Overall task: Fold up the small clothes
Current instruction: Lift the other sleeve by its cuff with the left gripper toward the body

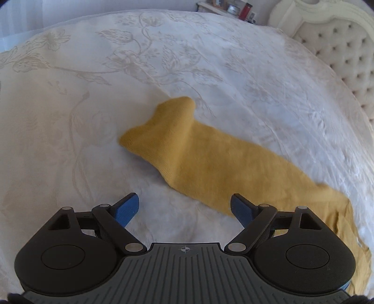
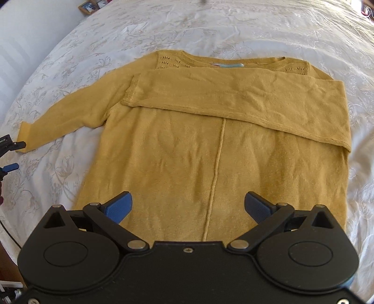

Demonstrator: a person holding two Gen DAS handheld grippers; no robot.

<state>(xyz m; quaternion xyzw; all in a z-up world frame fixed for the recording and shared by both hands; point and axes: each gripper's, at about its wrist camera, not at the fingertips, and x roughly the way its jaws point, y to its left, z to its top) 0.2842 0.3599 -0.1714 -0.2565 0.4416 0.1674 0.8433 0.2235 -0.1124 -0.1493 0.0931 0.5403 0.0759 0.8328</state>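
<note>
A mustard-yellow sweater (image 2: 210, 149) lies flat on the white bedspread (image 2: 257, 30), neck at the far side. Its right sleeve (image 2: 233, 93) is folded across the chest. Its left sleeve (image 2: 70, 110) stretches out to the left, cuff near the left gripper (image 2: 11, 155), which shows open at the frame's left edge. In the left wrist view that sleeve (image 1: 210, 161) lies ahead, cuff (image 1: 159, 126) rumpled, and my left gripper (image 1: 184, 208) is open and empty just short of it. My right gripper (image 2: 188, 205) is open and empty above the sweater's lower body.
The bedspread (image 1: 93, 93) has a pale floral pattern. A tufted headboard (image 1: 339, 51) stands at the right in the left wrist view, with a shelf of small items (image 1: 233, 10) behind. Picture frames (image 2: 93, 4) sit beyond the bed's far left.
</note>
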